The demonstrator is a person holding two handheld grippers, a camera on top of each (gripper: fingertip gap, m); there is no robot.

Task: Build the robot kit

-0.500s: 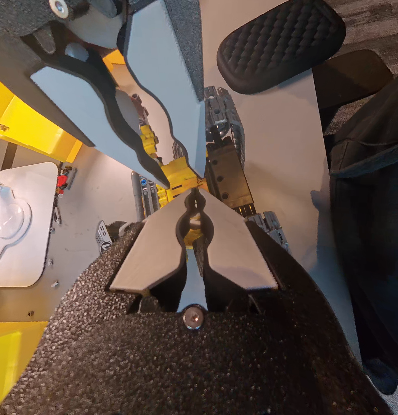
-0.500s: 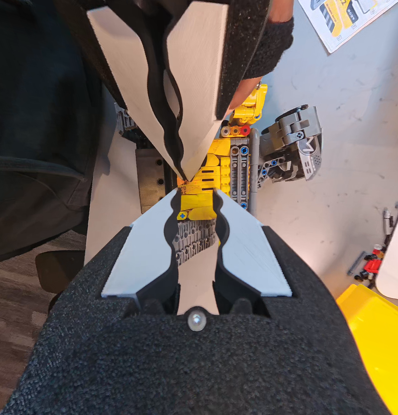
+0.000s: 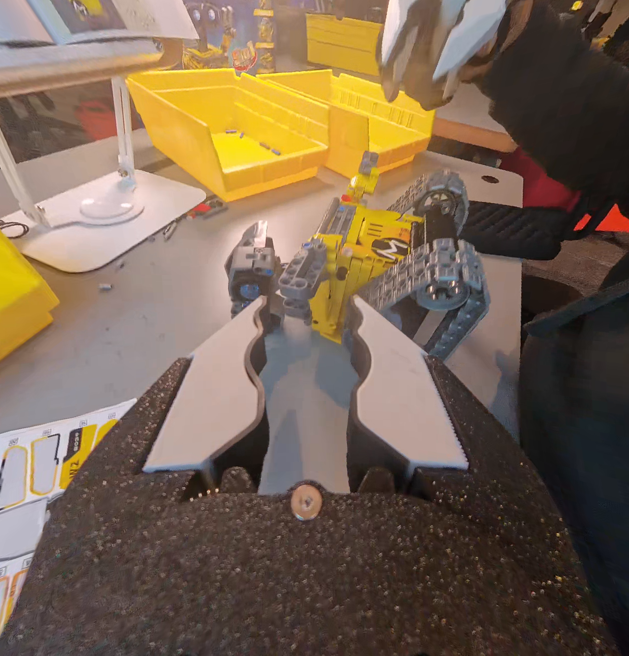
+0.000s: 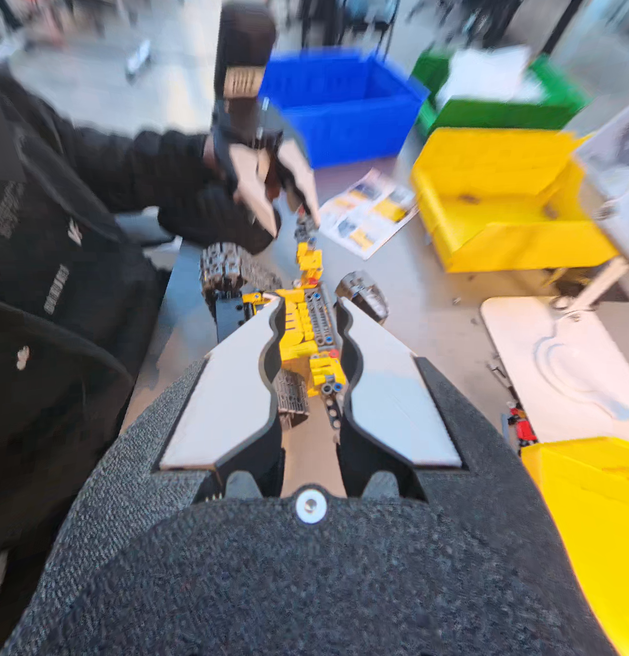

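A grey worktop [image 3: 135,319] fills mid-frame, yellow bins [image 3: 235,142] at upper centre. The toy digger [image 3: 370,255] lies on it, centre. Left tool [image 3: 307,309] gapes empty just before it; right tool [image 4: 309,312], also open, straddles the digger without gripping.

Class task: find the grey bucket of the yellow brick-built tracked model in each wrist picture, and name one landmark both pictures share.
Left wrist view: grey bucket sits centre-left, just beyond the left claw.
Right wrist view: it sits right of centre, beyond the right claw.
Shared landmark: the white lamp base.
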